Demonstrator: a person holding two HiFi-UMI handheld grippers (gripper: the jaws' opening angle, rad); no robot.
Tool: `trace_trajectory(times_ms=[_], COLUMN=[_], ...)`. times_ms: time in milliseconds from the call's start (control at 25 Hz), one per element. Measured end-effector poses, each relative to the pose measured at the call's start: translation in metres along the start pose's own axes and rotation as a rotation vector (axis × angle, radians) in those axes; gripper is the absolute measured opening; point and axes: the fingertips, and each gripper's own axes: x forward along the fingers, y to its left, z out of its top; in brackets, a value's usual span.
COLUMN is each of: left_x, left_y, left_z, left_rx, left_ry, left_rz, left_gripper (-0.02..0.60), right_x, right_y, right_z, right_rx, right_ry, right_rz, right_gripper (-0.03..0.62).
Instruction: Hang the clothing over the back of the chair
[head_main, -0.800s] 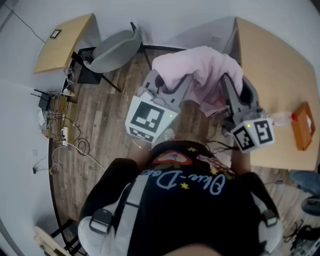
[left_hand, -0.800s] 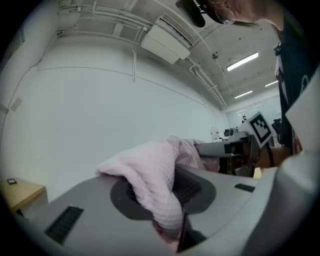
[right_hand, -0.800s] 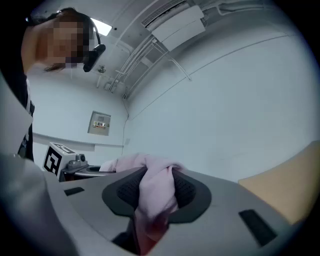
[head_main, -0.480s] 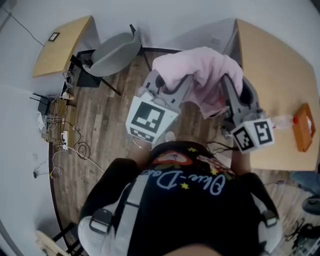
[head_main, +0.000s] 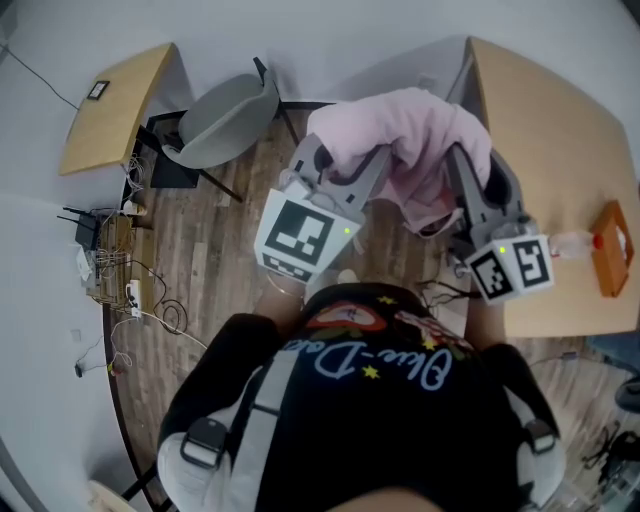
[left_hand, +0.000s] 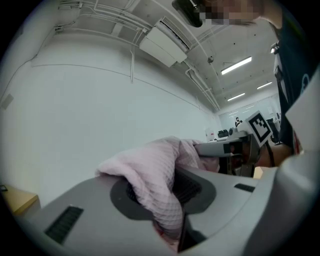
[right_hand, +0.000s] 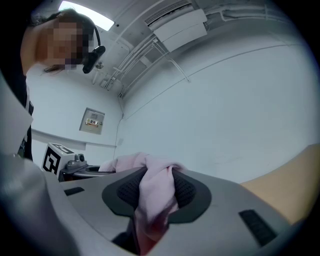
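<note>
Fingers (left_hand: 192, 187) of the left gripper (left_hand: 167, 195) pinch one fold of the pink garment (head_main: 400, 135), and the right gripper (right_hand: 156, 192) clamps another (pads on both sides press into the cloth). The garment is bunched between the two grippers above the wooden floor (head_main: 200, 250), beside the table (head_main: 550, 170) and well apart from the grey chair (head_main: 225, 110).

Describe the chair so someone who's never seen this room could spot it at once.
Start at the small wooden table at the head view's upper left. Just right of it stands the chair: a curved grey shell on thin dark legs, unlike that flat tan tabletop.
</note>
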Motion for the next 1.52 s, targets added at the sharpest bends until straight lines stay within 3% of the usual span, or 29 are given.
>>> trace_trajectory(times_ms=[200,400,960,1520], left_x=[0.007,0.012,0.075,0.147], left_y=[-0.001,0.035,0.096,0.112], left_z=[-0.016,-0.002,-0.006,0.002], left_rx=[0.038,0.058,0.065,0.053], left_ry=[-0.011,-0.021,0.031,0.002], left_rz=[-0.016,-0.007,0.074,0.042], left_gripper=[0.097,0.097,0.098,0.098], right_x=[0.000,0.033,0.120,0.151], right_y=[-0.005,0.002,-0.050,-0.110], right_z=[-0.017,-0.001,0.000,0.010], right_rx=[-0.011,-0.013,0.035,0.010], right_ry=[-0.027,-0.024,-0.019,-0.043], right_rz=[-0.012,-0.003,0.088,0.057], right_gripper=[0.115,0.115,0.115,0.115])
